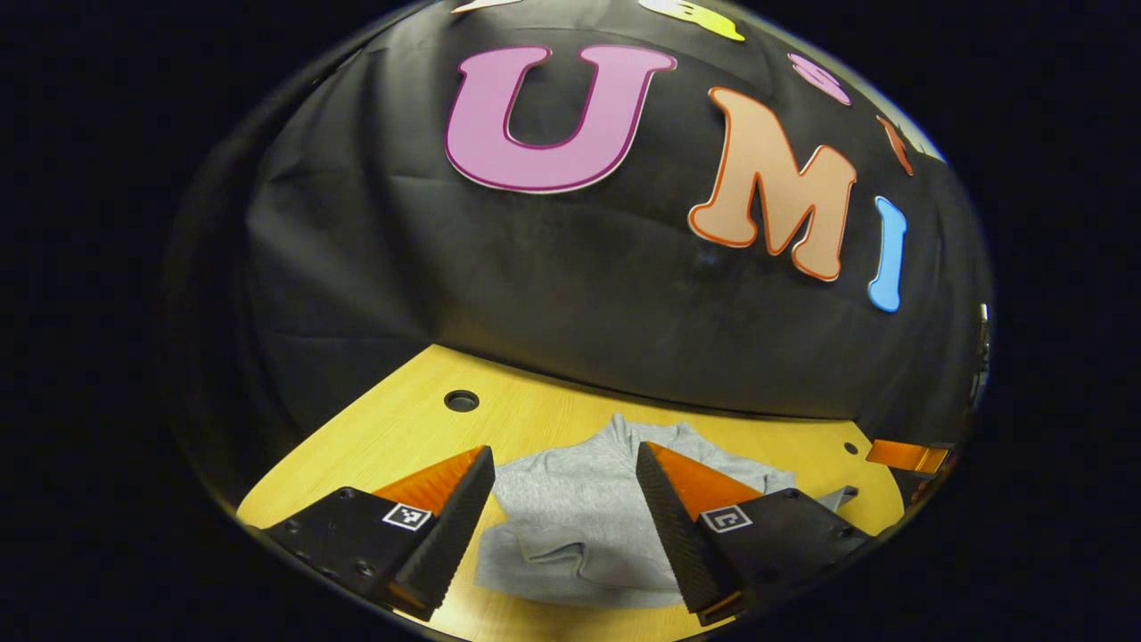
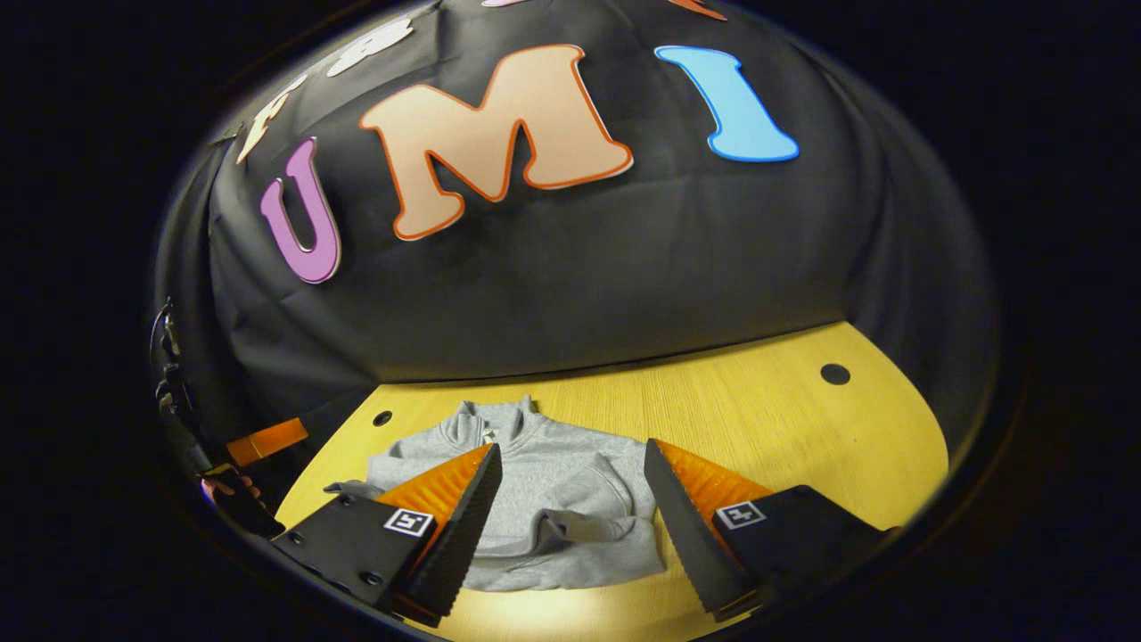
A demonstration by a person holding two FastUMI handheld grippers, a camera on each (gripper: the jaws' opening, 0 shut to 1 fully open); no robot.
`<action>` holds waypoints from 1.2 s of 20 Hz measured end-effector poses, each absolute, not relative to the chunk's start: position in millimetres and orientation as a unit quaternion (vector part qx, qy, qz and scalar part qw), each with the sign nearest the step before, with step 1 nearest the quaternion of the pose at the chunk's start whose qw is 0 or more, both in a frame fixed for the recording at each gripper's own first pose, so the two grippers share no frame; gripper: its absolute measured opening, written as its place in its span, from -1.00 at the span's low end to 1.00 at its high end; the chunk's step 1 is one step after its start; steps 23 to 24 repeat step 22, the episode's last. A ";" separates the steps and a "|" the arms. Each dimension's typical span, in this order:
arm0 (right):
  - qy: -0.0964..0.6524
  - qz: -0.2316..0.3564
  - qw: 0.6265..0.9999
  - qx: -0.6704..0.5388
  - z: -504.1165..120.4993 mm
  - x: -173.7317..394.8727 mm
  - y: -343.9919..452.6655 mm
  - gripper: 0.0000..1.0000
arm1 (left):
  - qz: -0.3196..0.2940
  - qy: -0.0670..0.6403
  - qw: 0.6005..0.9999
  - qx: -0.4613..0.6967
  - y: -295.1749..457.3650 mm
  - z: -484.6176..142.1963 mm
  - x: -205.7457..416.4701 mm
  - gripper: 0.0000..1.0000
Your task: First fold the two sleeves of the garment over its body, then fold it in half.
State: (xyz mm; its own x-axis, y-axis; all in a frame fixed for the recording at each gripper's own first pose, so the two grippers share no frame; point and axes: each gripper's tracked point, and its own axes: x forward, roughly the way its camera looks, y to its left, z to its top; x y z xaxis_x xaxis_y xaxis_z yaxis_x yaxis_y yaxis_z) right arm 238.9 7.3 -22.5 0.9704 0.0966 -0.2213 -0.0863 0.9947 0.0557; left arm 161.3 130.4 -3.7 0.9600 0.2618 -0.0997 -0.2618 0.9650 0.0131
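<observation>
A grey sweatshirt [image 1: 579, 508] lies flat on the yellow wooden table [image 1: 401, 428], collar toward the wall. In the right gripper view the sweatshirt [image 2: 579, 490] shows its collar [image 2: 495, 421] at the back and a sleeve folded across its lower body [image 2: 570, 528]. A bit of cloth sticks out at its left side [image 2: 346, 488]. My left gripper [image 1: 564, 448] hovers open over the garment's near half, nothing between its fingers. My right gripper [image 2: 571, 444] also stands open above the garment. The left gripper [image 2: 267, 439] shows far left there, held by a hand [image 2: 227, 490].
The table has small round holes [image 1: 461, 400] [image 2: 834, 374] near its back corners. Bare wood [image 2: 784, 428] stretches to the right of the garment. The black cloth wall [image 1: 570, 294] rises straight behind the table's far edge. The right gripper [image 1: 905, 456] peeks in at the right.
</observation>
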 end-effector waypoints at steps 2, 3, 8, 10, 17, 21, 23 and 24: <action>0.096 0.051 0.994 0.013 -14.7 215.4 14.4 0.97 | 0.123 0.039 0.992 0.000 120.7 9.1 140.7 0.87; 0.088 0.050 0.995 0.007 -9.8 203.2 16.3 0.97 | 0.123 0.036 0.992 0.005 118.0 13.9 129.3 0.86; 0.046 0.052 0.997 0.016 5.6 141.7 32.8 0.97 | 0.121 0.032 0.990 0.060 95.8 20.3 74.8 0.86; 0.046 0.052 0.997 0.022 2.2 122.5 33.3 0.97 | 0.113 0.039 0.991 0.057 82.9 12.0 56.2 0.86; 0.050 0.045 0.998 0.015 -15.6 81.6 25.7 0.97 | 0.085 0.067 0.993 0.041 51.9 -22.6 30.6 0.86; 0.055 0.040 0.998 0.015 -22.9 70.8 25.3 0.97 | 0.075 0.100 0.992 0.030 44.2 -39.9 33.0 0.87; 0.057 0.038 0.998 0.016 -23.7 69.0 25.2 0.97 | 0.071 0.105 0.991 0.042 44.6 -41.5 34.2 0.87; 0.057 0.038 0.998 0.016 -23.7 69.0 25.2 0.97 | 0.071 0.105 0.991 0.042 44.6 -41.5 34.2 0.87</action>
